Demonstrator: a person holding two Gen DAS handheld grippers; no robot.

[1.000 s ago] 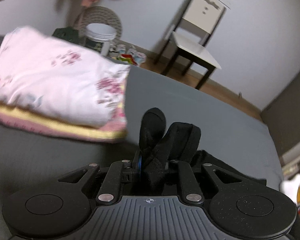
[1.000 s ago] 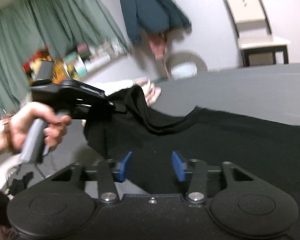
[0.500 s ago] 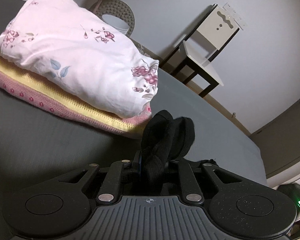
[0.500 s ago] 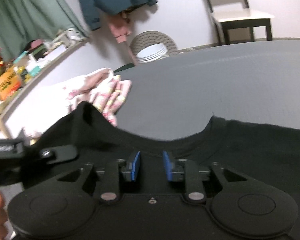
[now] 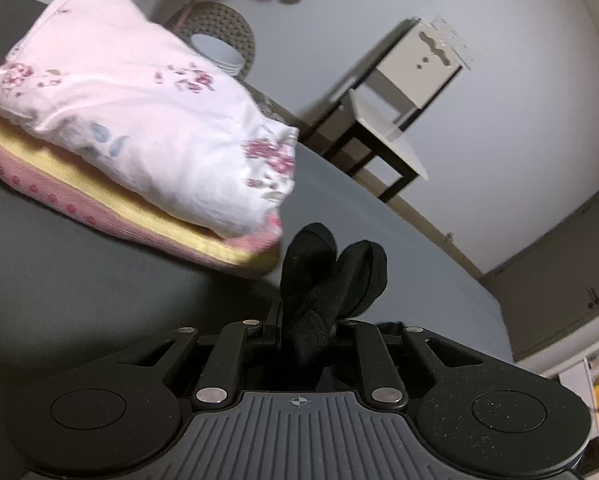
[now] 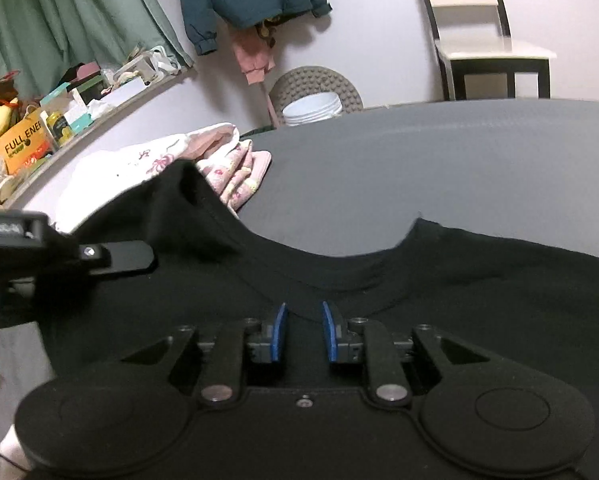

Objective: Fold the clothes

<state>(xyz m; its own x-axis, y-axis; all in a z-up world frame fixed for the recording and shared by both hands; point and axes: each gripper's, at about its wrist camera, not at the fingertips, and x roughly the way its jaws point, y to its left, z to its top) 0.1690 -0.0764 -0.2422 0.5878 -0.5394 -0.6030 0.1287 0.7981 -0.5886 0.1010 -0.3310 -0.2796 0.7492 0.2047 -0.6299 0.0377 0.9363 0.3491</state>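
Black shirt (image 6: 439, 280) bunched tight in my left claw (image 5: 307, 320); right claw (image 6: 303, 332), wider a second ago, now narrowed, gap remaining, at collar near bed (image 6: 419, 168) edge. Fold coming, I guess.

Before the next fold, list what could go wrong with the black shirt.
1. The left gripper pinches only a small bunch of the black shirt; the cloth could slip out if it is pulled.
2. That lifted corner hangs close to the folded pile, so a swing may knock the pile askew.
3. The right gripper sits open just below the neckline, holding nothing, so the shirt may drag across the grey surface and wrinkle.
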